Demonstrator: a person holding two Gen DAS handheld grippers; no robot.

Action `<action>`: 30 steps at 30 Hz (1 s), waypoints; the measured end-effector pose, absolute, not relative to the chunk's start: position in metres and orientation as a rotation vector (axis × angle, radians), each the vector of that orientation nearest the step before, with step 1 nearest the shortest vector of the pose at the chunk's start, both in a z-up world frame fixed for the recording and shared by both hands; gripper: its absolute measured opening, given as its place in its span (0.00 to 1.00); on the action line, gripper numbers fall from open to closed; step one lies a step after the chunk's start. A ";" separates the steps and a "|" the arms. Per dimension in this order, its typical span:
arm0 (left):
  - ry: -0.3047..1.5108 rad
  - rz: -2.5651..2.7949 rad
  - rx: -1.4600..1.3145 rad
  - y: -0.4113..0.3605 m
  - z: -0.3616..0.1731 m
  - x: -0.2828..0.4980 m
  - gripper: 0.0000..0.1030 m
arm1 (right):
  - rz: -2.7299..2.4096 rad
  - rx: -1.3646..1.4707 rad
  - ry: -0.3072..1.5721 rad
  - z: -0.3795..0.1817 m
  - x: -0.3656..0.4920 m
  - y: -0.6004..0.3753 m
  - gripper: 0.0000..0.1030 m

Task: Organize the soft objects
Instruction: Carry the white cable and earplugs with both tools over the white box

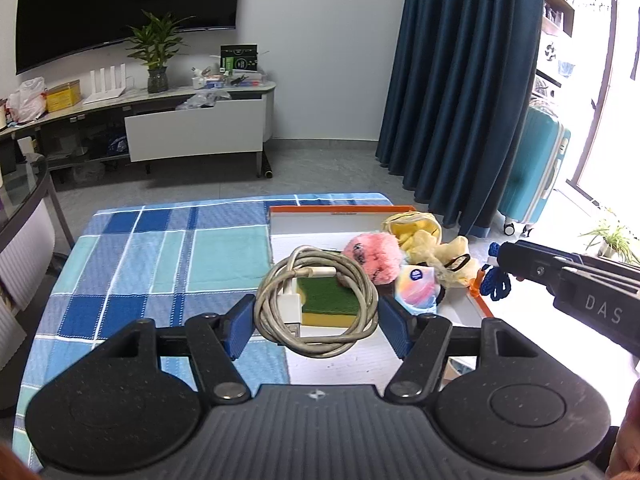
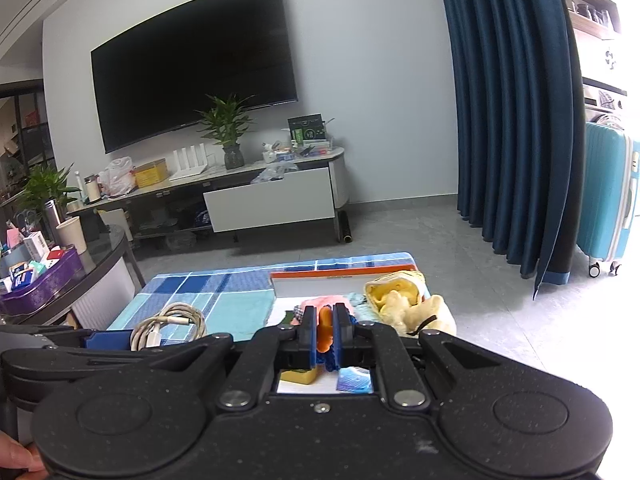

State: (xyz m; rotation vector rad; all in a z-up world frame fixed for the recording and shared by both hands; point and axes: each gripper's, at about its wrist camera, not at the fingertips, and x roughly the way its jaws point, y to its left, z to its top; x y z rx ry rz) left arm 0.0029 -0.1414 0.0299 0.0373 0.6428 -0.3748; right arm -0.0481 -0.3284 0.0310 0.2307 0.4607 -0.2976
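Gripping a coiled white cable (image 1: 316, 304), the left gripper (image 1: 316, 320) has its blue fingers (image 1: 240, 326) pressed against either side of the loop, and the coil hangs between them above the near end of the tray (image 1: 486, 310). That tray is white with an orange rim and sits on the right part of a blue checked cloth (image 1: 160, 256). Inside it, right under the cable, lies a sponge (image 1: 326, 300), green on top and yellow below. Beyond it sits a pink plush toy (image 1: 374, 256), with a small pastel packet (image 1: 418, 290) just beside it, and a pale yellow plush toy (image 1: 428, 246) fills the far right corner.

Over on the right, the right gripper (image 2: 325, 334) is clenched tight on something orange with a dark blue cord (image 1: 496, 282); what the orange piece is cannot be told from here. From the left camera that cord dangles from the fingertips right at the tray's right rim. Behind the table, a dark television (image 2: 192, 60) hangs on the wall, and a blue curtain (image 1: 464, 80) and a turquoise suitcase (image 2: 608, 200) stand to the right.
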 end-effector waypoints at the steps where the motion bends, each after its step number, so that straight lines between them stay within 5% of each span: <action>1: 0.645 -0.378 0.039 -0.143 0.029 0.003 0.65 | -0.301 0.231 0.461 0.031 -0.048 -0.330 0.10; 30: 0.689 -0.427 0.073 -0.169 0.021 0.022 0.65 | -0.319 0.243 0.468 0.027 -0.036 -0.349 0.10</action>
